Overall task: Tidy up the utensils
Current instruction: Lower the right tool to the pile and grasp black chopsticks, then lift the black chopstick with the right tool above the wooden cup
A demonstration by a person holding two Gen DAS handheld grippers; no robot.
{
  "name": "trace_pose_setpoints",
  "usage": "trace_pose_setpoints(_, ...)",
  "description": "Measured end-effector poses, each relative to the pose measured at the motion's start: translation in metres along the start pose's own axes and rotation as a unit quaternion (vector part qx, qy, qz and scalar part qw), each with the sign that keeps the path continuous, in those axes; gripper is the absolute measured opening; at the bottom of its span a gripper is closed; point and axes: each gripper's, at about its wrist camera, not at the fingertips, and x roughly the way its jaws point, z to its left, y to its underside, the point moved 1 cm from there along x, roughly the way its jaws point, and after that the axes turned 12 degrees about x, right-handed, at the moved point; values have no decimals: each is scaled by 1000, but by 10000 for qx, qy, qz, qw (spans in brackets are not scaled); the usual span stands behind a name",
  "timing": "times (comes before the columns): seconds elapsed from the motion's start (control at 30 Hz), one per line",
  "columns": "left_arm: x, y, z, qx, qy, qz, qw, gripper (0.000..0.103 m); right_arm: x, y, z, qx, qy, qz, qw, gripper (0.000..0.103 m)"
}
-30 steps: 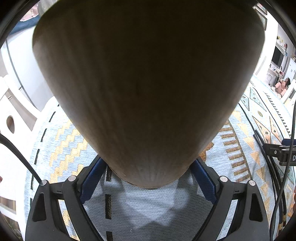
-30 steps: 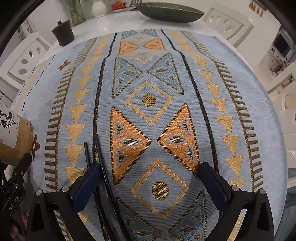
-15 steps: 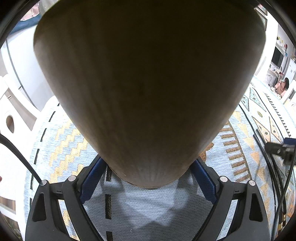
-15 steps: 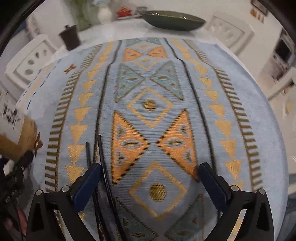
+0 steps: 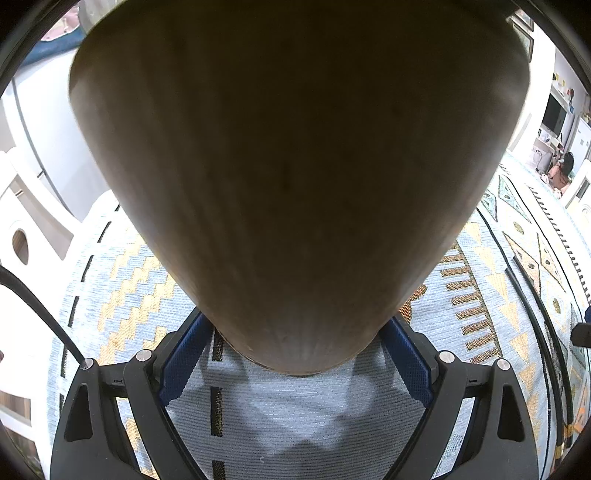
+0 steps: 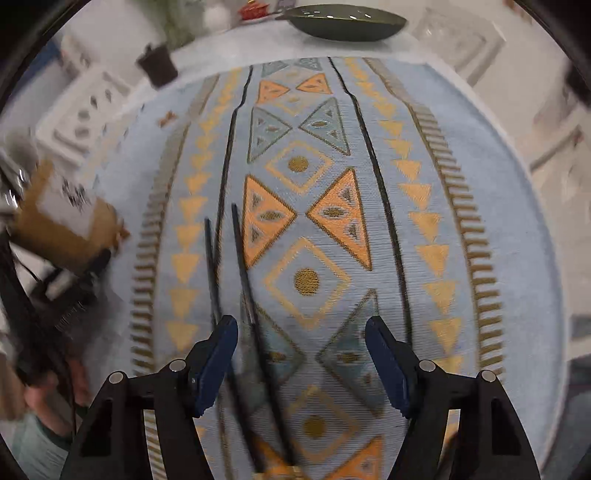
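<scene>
My left gripper [image 5: 295, 347] is shut on a brown wooden holder [image 5: 295, 166], which stands on the patterned cloth and fills most of the left wrist view. The same holder, with a white label, shows blurred at the left of the right wrist view [image 6: 66, 225]. Two black chopsticks [image 6: 240, 280] lie side by side on the cloth, running away from me. My right gripper [image 6: 301, 332] is open and empty just above them, with its left finger over the chopsticks.
The blue patterned tablecloth [image 6: 461, 184] covers a white table. A dark green dish [image 6: 340, 22] and a small dark lidded pot [image 6: 157, 66] sit at the far edge. White chairs [image 5: 22, 236] stand around the table.
My right gripper has pulled back and lifted along the chopsticks, so more of their length shows ahead. Its jaws have narrowed a little. The left gripper and holder have not moved.
</scene>
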Motion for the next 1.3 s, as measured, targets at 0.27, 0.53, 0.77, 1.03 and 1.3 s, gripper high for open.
trace_pose_setpoints(0.27, 0, 0, 1, -2, 3, -3, 10000, 92, 4, -5, 16, -133, -518, 209, 9984, 40)
trace_pose_setpoints(0.53, 0, 0, 1, -1, 1, -3, 10000, 92, 19, -11, 19, -192, -472, 361, 9980, 37)
trace_pose_setpoints(0.77, 0, 1, 1, -1, 0, -3, 10000, 93, 39, -17, 45, -657, -96, 319, 9973, 5)
trace_pose_setpoints(1.03, 0, 1, 1, -2, 2, -4, 10000, 93, 18, -23, 41, -657, -509, 57, 9965, 5)
trace_pose_setpoints(1.3, -1, 1, 1, -2, 1, -5, 10000, 93, -42, -25, 37, -643, -1306, -529, 9879, 5)
